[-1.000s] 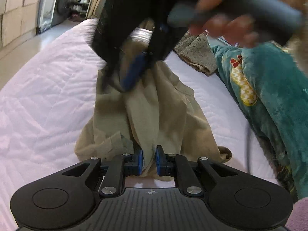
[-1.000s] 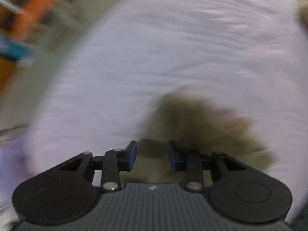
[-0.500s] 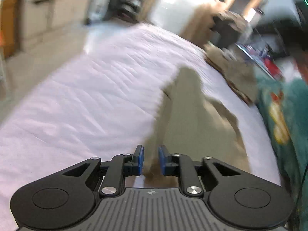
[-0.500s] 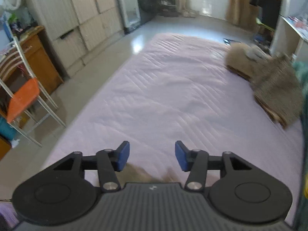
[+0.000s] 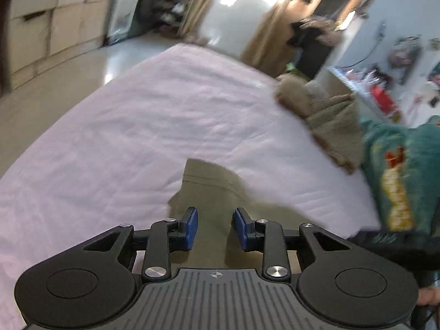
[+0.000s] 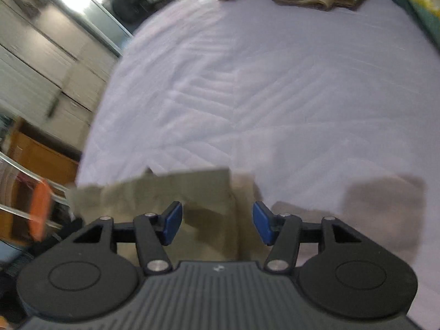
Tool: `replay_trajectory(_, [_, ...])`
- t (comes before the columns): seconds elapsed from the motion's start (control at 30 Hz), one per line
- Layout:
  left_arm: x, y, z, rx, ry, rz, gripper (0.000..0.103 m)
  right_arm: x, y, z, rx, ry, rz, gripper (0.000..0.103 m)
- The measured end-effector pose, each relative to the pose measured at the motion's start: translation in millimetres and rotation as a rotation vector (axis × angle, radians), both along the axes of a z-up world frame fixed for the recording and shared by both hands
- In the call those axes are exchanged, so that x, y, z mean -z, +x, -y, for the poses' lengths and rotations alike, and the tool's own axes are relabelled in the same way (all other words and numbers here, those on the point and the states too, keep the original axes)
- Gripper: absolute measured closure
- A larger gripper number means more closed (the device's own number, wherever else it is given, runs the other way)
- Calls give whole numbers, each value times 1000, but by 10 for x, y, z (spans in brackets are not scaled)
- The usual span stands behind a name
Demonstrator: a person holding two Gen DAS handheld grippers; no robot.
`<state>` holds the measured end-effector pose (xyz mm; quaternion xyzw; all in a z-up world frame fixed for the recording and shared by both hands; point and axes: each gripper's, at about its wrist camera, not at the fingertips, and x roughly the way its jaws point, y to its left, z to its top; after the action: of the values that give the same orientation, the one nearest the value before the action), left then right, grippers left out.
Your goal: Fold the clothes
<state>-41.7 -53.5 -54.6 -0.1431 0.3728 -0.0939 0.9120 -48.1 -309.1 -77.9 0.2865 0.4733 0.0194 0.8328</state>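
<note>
Both wrist cameras look steeply down, close over the bed [image 5: 170, 115], sharing the khaki garment [image 5: 211, 189].

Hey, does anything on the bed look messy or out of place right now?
Nothing is spilled or damaged. The khaki garment lies loose and lopsided at the near edge of the lavender bed cover, one corner jutting up, not squared. The folded brown pile sits tidily at the far side beside a teal blanket.
</note>
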Motion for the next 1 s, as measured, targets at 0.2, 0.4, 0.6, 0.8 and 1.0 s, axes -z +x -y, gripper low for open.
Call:
replay_trajectory(0.2, [312, 116, -196, -18, 67, -78, 57, -21, 212, -243, -177, -135, 77, 86])
replay_trajectory(0.4, [428, 222, -176, -1, 87, -95, 54, -264, 320, -334, -254, -285, 178, 96])
replay_trajectory(0.6, [358, 205, -324, -17, 18, -116, 49, -99, 408, -66, -162, -324, 95, 96])
replay_trajectory(0.8, [-87, -6, -426, -26, -62, 40, 46, -318, -167, -75, -149, -164, 197, 58])
replay_trajectory(1.0, [169, 224, -196, 51, -68, -55, 45, -186, 70, -575, -281, -60, 178, 61])
